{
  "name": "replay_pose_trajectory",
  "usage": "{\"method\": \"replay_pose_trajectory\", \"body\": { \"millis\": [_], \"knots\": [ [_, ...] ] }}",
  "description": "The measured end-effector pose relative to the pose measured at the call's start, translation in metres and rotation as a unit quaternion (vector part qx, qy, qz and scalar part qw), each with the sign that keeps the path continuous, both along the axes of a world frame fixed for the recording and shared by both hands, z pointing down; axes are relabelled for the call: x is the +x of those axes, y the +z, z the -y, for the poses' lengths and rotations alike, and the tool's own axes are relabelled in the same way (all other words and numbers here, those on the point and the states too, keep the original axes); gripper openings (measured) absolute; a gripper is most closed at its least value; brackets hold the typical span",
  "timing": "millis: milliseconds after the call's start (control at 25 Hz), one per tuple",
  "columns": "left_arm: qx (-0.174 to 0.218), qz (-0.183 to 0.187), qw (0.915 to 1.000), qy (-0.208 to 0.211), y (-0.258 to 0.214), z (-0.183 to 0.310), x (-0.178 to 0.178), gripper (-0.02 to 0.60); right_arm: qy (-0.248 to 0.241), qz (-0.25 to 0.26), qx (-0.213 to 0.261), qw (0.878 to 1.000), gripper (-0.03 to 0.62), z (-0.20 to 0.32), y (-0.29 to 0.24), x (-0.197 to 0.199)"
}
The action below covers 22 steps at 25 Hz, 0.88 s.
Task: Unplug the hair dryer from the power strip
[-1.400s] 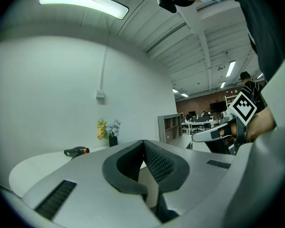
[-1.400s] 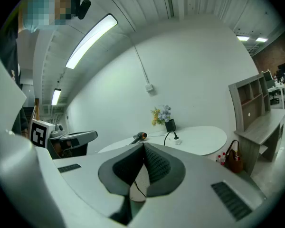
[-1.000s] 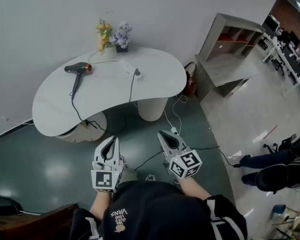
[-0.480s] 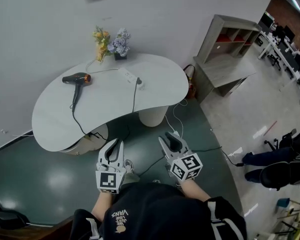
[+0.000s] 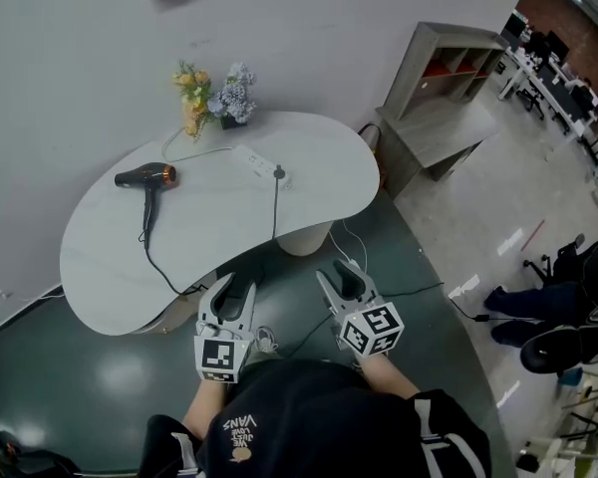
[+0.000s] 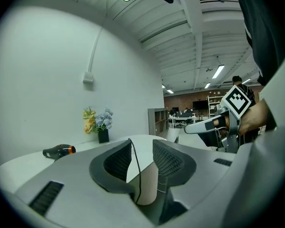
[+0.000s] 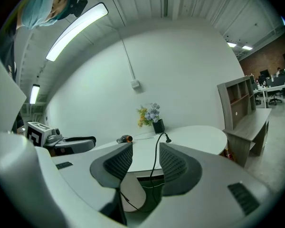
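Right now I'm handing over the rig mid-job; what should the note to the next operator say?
Left gripper: open and empty, its jaws have just been opening; it is short of the table.
Right gripper: open and empty, its jaws have also just been opening.
Things: the hair dryer lies on the table's left. The power strip lies near the flowers. The black plug appears seated at the strip's near end, and its cord runs off the front edge.
Done: nothing; neither gripper touches anything.
Left: reach the table, steady the strip, pull the plug.

Left hand-held gripper, right hand-held gripper: jaws just opened, empty.
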<state>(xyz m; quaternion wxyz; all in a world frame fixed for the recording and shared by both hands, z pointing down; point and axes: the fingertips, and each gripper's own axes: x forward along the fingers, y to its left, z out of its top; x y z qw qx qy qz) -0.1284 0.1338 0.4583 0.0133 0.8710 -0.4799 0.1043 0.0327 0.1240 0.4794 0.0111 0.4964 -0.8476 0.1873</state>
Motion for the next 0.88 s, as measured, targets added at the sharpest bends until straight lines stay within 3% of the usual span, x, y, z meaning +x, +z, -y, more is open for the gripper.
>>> {"method": "replay_pose_trajectory", "body": {
  "millis": [560, 880],
  "knots": [
    [-0.012, 0.016, 0.9968, 0.077, 0.012, 0.059, -0.049, 0.182, 0.072, 0.003, -0.006, 0.997, 0.161, 0.046, 0.005, -0.041],
    [-0.003, 0.020, 0.9953, 0.095, 0.015, 0.083, -0.044, 0.190, 0.077, -0.003, -0.013, 0.997, 0.161, 0.062, 0.010, -0.042]
  ]
}}
